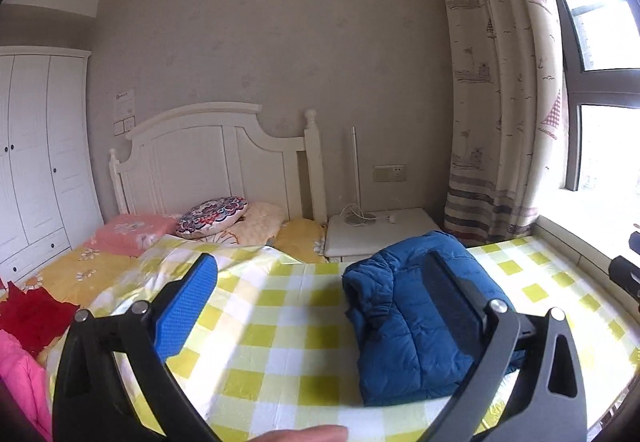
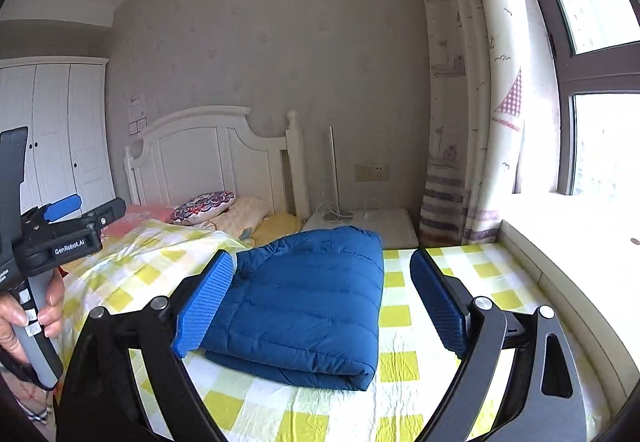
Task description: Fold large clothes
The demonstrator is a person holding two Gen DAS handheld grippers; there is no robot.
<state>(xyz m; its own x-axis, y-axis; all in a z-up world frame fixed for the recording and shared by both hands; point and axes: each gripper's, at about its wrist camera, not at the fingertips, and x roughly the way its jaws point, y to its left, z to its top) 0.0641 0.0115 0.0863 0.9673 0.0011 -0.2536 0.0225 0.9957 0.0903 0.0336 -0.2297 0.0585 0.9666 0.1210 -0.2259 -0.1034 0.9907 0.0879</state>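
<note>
I am seeing daylight pouring in from the window [image 1: 608,42] at right | panes blowing out white | sill glaring | wall [image 2: 280,42] staying dim | edges bending, corners darkening | left view smearing slightly on the checked cloth [image 1: 280,322]

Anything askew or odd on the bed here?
Nothing much stands out. The blue jacket lies folded flat on the checked sheet, and both grippers are open and clear of it.
</note>
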